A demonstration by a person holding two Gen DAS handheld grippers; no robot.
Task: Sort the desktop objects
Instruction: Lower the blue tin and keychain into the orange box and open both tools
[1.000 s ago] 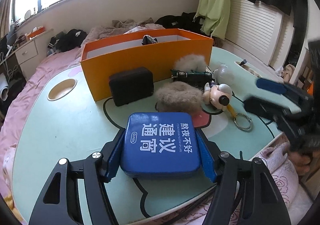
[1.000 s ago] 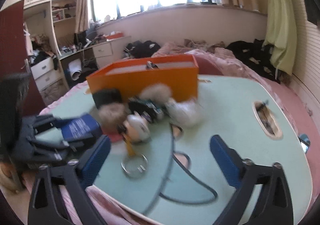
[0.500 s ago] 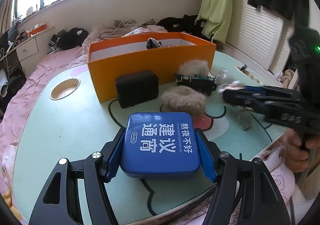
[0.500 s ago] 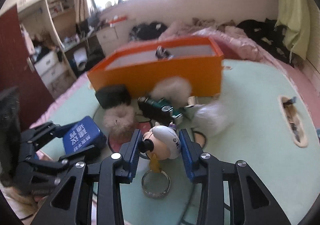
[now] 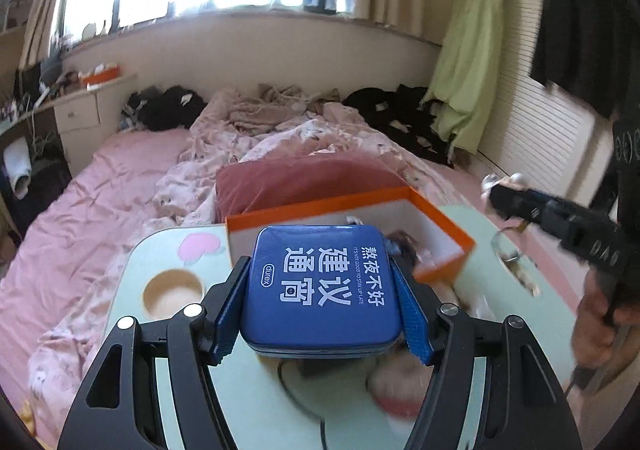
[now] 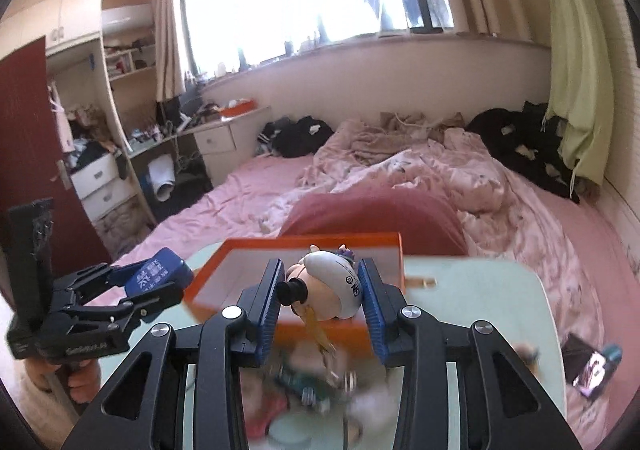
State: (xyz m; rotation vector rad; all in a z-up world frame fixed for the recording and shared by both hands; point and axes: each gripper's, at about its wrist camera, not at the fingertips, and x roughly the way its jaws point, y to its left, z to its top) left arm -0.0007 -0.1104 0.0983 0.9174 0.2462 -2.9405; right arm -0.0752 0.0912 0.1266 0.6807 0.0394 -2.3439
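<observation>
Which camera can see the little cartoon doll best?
The right wrist view. There the doll sits large and centred, clamped between the right gripper jaws, above the orange box. In the left wrist view only a pale, blurred bit of the doll peeks past that gripper at the right edge.

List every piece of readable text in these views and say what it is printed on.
"熬夜不好" on the blue tin held in the left gripper.
"建议通宵" in large characters on the same tin.
"IT'S NOT GOOD TO STAY UP LATE" in small print on the tin.
"durex" on the tin's left edge.
"ON" on the white cap of the figurine keychain held in the right gripper.
Lettering on the left gripper's body in the right wrist view: too blurred to read.
</observation>
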